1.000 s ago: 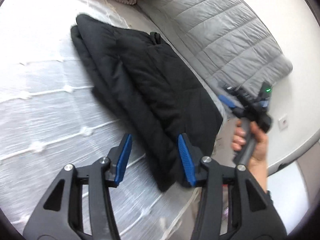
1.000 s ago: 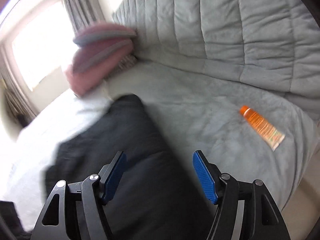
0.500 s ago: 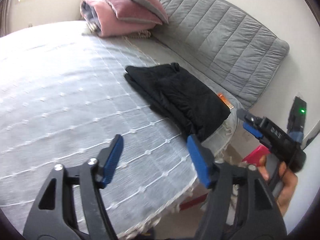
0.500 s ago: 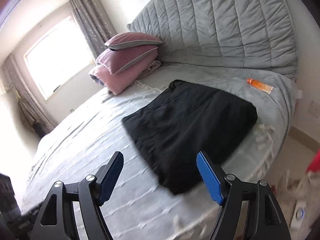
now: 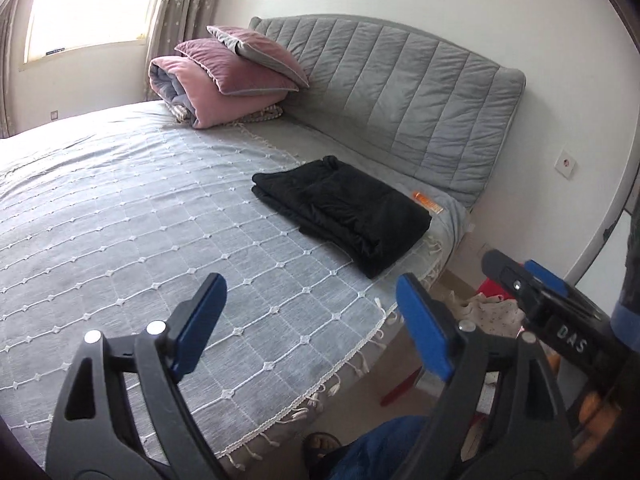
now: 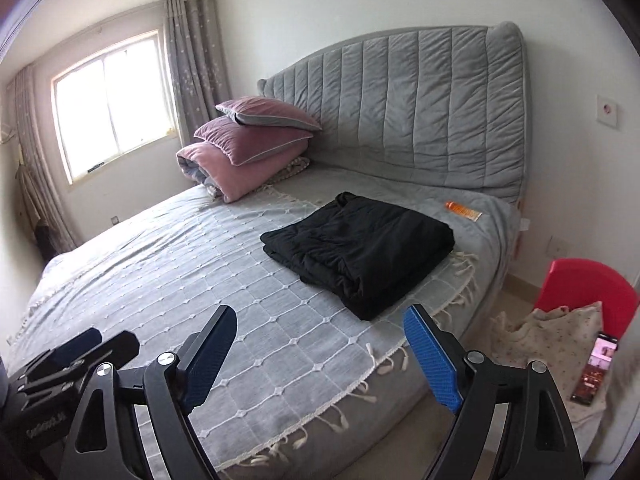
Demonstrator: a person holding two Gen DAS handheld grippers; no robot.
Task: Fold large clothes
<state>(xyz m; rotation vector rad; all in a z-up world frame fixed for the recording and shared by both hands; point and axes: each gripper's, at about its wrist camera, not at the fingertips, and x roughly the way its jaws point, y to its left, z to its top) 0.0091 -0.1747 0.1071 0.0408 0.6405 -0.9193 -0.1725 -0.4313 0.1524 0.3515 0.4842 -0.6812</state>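
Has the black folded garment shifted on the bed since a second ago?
No. The black folded garment lies at the bed's corner, the orange tube just beyond it, as before; only the cameras pulled back.

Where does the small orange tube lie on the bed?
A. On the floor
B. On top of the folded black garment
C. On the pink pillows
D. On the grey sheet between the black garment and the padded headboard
D: the small orange tube lies on the grey sheet, apart from the folded black garment, near the padded grey headboard.

Black garment (image 6: 360, 248) – folded flat, multi-layer stack, near bed (image 6: 160, 280) edge
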